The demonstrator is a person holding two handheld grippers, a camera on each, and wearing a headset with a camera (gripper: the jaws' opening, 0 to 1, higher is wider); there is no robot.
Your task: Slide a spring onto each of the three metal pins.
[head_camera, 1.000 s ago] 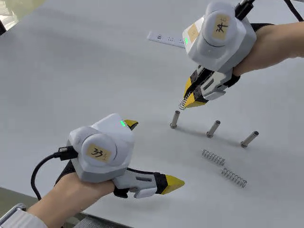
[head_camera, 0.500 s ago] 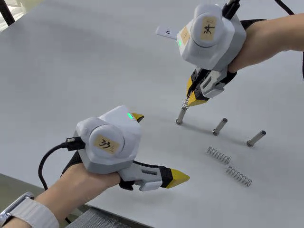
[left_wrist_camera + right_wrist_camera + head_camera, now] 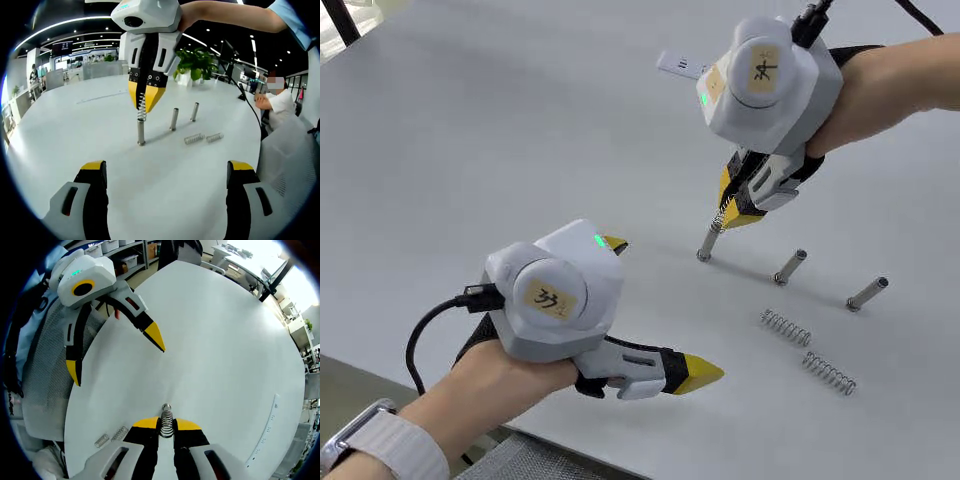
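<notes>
While the right gripper (image 3: 732, 215), jaws nearly closed, pinches a spring (image 3: 719, 219) whose lower end sits at the first pin's (image 3: 708, 243) tip, no pin looks fully sleeved yet. In the head view, the second pin (image 3: 790, 266) and third pin (image 3: 867, 293) stand bare to its right. Two loose springs (image 3: 785, 328) (image 3: 828, 372) lie past them. The left gripper (image 3: 658, 308) hovers left of it, wide open and empty.
</notes>
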